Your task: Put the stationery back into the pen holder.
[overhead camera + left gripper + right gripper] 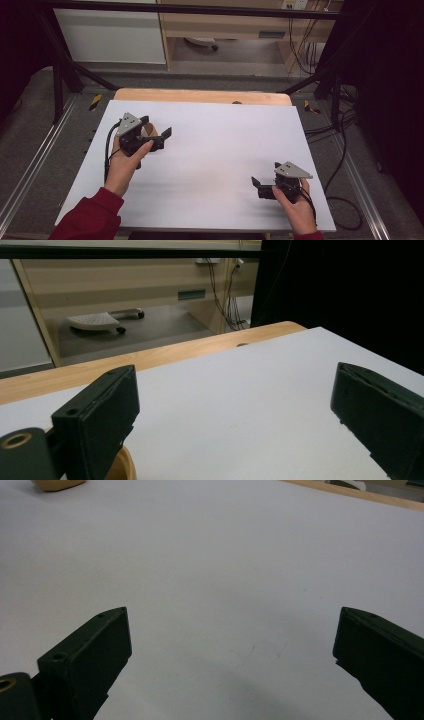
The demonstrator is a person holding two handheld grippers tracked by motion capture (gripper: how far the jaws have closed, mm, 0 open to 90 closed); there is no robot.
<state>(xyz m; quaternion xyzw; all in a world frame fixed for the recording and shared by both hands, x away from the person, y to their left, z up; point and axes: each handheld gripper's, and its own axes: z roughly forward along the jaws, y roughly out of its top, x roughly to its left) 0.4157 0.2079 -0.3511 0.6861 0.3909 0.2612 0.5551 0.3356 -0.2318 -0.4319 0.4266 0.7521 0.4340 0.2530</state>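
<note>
The white table top (210, 165) takes up most of what there is to look at, with a strip of pale wood at its far edge, and the person in red sleeves holds both tools low over it. The left gripper (158, 133) sits at the far left of the sheet, jaws spread wide with nothing pressed between them; the right gripper (256, 186) waits near the front right, equally wide and holding nothing. Just under and between the left jaws lies a small tan wooden ring (148, 131), a rounded band that could be a tape roll or a little bowl; too little of it is visible to be sure. In the left gripper view its curved rim (122, 466) peeks out beside the near jaw. I'd judge it light, stiff and fairly smooth, so not fragile but liable to skid on the slick sheet. Pinching across the wall, one jaw inside and one outside, looks the safest hold.
</note>
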